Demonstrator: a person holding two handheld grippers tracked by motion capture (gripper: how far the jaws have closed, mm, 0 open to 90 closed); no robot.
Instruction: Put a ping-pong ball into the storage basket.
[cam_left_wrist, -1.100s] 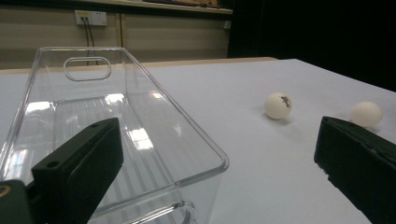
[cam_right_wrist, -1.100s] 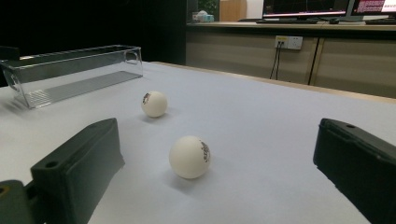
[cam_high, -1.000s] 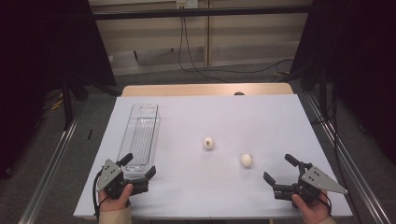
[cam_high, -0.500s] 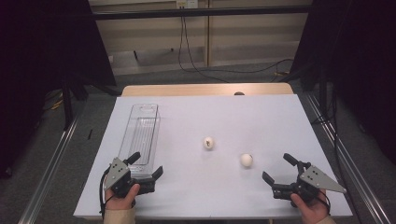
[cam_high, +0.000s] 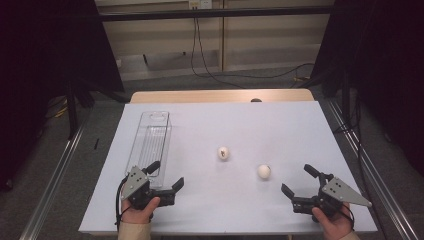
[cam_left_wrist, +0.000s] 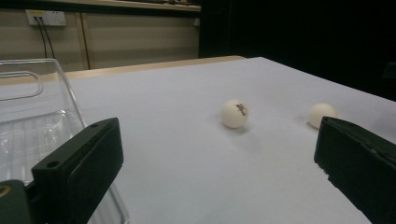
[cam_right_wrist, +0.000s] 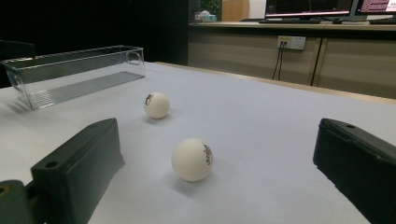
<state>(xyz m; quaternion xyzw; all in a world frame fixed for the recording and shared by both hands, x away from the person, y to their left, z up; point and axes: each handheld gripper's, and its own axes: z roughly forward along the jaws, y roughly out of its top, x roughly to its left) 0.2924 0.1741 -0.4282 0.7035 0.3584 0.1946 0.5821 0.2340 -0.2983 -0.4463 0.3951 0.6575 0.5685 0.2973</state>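
Low in the high view, at lower left: left gripper (cam_high: 165, 174), held in a hand (cam_high: 136, 212), jaws spread wide and holding nothing, the inner jaw tip over the near end of the clear tray (cam_high: 150, 145). At lower right of the same view: right gripper (cam_high: 299, 181), also in a hand (cam_high: 332, 225), jaws likewise parted and empty, resting low over the white table (cam_high: 280, 125).

Just up and left of the right gripper, near the frame's centre-right: near ball (cam_high: 264, 171), white, lying on the table, apart from the jaws. In the right gripper view, the same ball (cam_right_wrist: 193, 159) low in the middle of the frame, between the two black jaws but farther out than them, print facing right.

Farther up and left, close to the frame's centre in the high view: far ball (cam_high: 223, 153), with a dark mark on it, well apart from both grippers. In the left gripper view, that ball (cam_left_wrist: 235, 113) right of centre, with the other ball (cam_left_wrist: 321, 115) peeking past the right-hand jaw.

Farther still, running up the left half of the high view: the clear tray, long and narrow, empty, its handle end toward the top. Beyond the table's far edge, upper frame: floor with cables (cam_high: 215, 70).
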